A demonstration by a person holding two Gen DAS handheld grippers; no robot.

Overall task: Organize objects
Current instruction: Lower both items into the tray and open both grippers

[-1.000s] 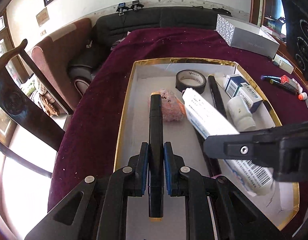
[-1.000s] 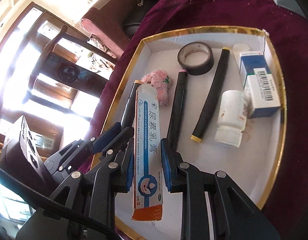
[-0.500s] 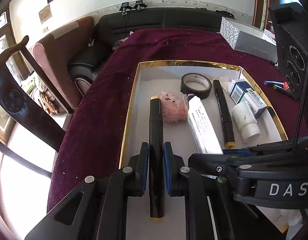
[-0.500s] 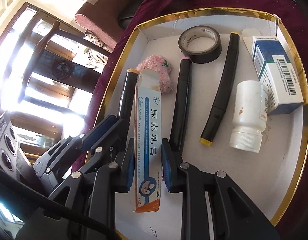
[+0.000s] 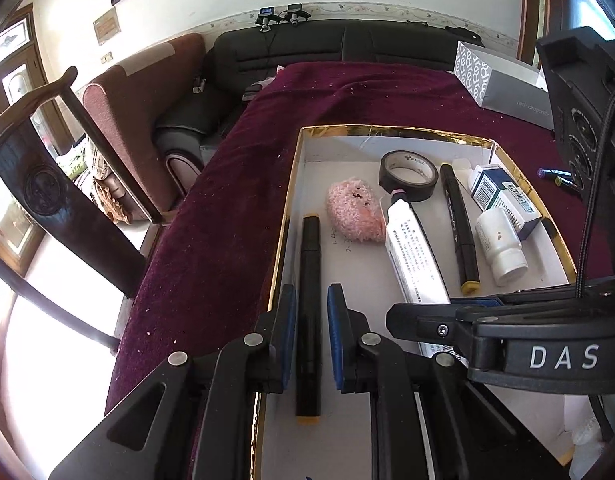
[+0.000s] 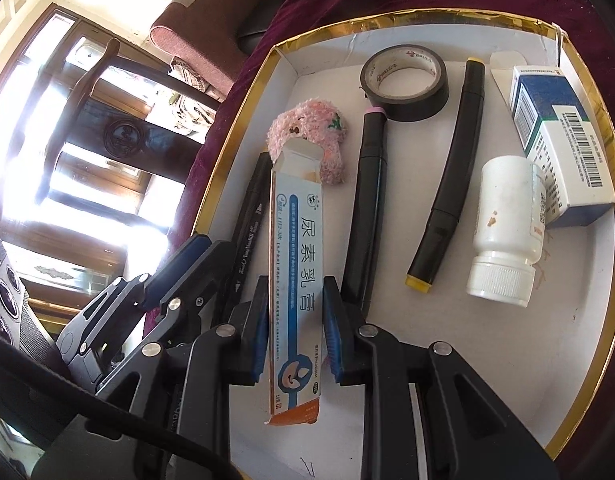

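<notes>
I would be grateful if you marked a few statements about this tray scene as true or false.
1. The left gripper is clamped on a black marker. True.
2. The right gripper holds the white bottle. False: it holds the long ointment box; the white bottle lies on its side in the tray.
3. The black tape roll lies inside the gold-rimmed tray. True.
4. The pink fluffy item sits outside the tray on the cloth. False: the pink fluffy item is inside the tray, just beyond the box's open end.
</notes>
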